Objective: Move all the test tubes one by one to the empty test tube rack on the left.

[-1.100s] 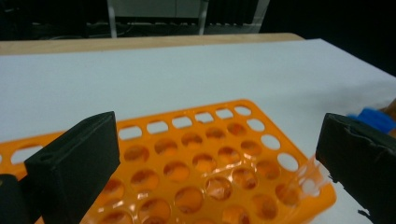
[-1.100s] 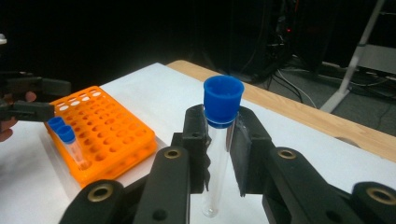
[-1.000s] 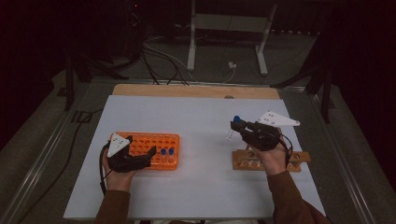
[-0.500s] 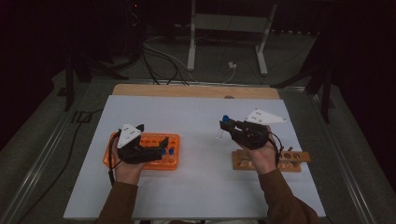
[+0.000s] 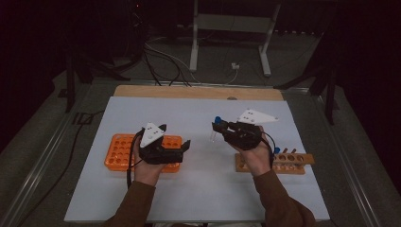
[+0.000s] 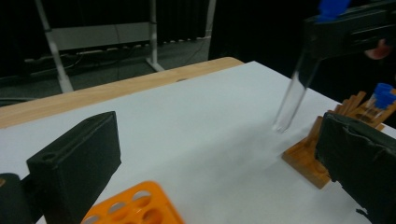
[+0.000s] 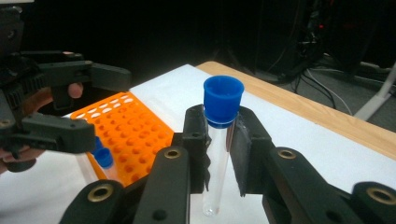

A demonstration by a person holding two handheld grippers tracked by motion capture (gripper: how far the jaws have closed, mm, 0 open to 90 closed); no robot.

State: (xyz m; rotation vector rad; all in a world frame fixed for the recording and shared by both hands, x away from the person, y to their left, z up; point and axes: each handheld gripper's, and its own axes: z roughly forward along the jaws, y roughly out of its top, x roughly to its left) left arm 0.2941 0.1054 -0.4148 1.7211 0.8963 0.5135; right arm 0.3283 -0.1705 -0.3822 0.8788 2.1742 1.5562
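- Your right tongs pinch a clear plastic test tube with a blue cap, held upright above the white desk.
- Your left tongs are spread wide and empty, over the orange plastic tube rack.
- A wooden tube rack lies under your right wrist.

White table, wooden strip along far edge; orange rack left, wooden rack right.

The left gripper hides much of the orange rack.
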